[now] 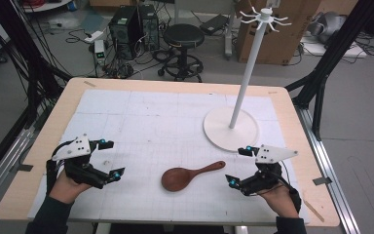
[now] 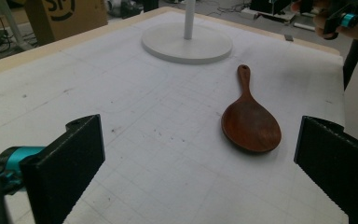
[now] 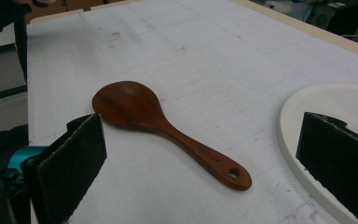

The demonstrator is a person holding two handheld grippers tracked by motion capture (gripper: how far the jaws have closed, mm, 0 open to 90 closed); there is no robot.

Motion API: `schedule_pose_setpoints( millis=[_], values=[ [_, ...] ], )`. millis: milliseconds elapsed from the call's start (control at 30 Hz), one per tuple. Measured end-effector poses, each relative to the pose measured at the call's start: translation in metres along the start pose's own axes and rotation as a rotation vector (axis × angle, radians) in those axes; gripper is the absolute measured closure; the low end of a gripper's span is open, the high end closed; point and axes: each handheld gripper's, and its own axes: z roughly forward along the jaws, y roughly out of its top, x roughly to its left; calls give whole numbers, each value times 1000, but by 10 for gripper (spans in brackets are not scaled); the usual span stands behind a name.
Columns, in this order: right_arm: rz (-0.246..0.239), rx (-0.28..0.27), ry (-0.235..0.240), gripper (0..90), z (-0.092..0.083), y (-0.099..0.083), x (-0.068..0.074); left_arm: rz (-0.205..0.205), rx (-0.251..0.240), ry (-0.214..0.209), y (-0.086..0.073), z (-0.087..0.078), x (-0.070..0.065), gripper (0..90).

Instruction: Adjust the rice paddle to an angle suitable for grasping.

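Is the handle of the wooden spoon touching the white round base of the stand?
Apart. In the right gripper view, a strip of bare table mat shows between the wooden spoon handle end and the white round base.

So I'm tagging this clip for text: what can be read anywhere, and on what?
Cardboard box, left gripper view: big black letters cut off by the frame, not readable.
Wooden spoon handle, right gripper view: small engraved mark, too blurred to read.
Nothing else bears readable text.

A laboratory workspace is indicated. Computer towers [image 1: 135, 25], floor cables [image 1: 141, 56], a stool [image 1: 182, 36] and cardboard boxes [image 1: 292, 34] are seen.
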Motion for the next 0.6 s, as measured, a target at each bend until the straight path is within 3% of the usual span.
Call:
schedule_pose_setpoints(
  millis=[400, 600],
  values=[
    [-38, 22, 12, 3, 3, 5, 3, -2, 0, 1, -1, -2, 0, 23],
    [-63, 69, 28, 3, 10, 4, 3, 0, 2, -5, -1, -2, 0, 24]
  ],
)
